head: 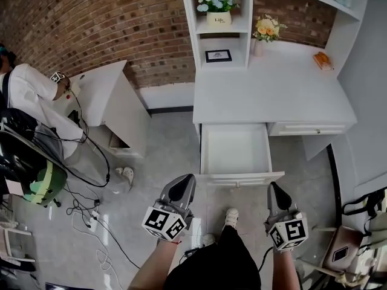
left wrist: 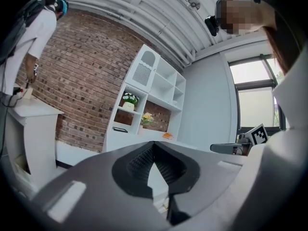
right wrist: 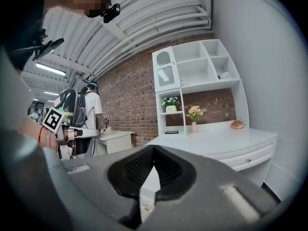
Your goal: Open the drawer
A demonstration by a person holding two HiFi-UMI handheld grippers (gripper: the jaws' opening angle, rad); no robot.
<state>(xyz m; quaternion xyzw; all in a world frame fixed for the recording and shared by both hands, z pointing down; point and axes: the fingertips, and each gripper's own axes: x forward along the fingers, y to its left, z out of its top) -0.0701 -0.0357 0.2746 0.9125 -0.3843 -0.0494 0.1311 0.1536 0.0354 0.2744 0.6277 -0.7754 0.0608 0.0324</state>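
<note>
The white desk (head: 272,89) has its left drawer (head: 236,150) pulled out, and the drawer looks empty. Its front panel (head: 242,178) faces me. A second drawer (head: 307,128) to the right is closed. In the head view my left gripper (head: 184,181) hangs just in front of the open drawer's left corner, apart from it. My right gripper (head: 275,188) is near the right corner, also apart. Both are shut with nothing in them. In the left gripper view the jaws of the left gripper (left wrist: 154,147) meet. The right gripper (right wrist: 154,149) also shows its jaws together, aimed toward the desk (right wrist: 216,141).
A shelf unit (head: 219,23) with potted flowers and a small frame (head: 218,55) stands on the desk, beside a flower vase (head: 265,34) and an orange object (head: 321,60). At the left are a low white cabinet (head: 115,98), a person in white (head: 30,98) and floor cables (head: 91,213). Bags (head: 351,246) lie at the right.
</note>
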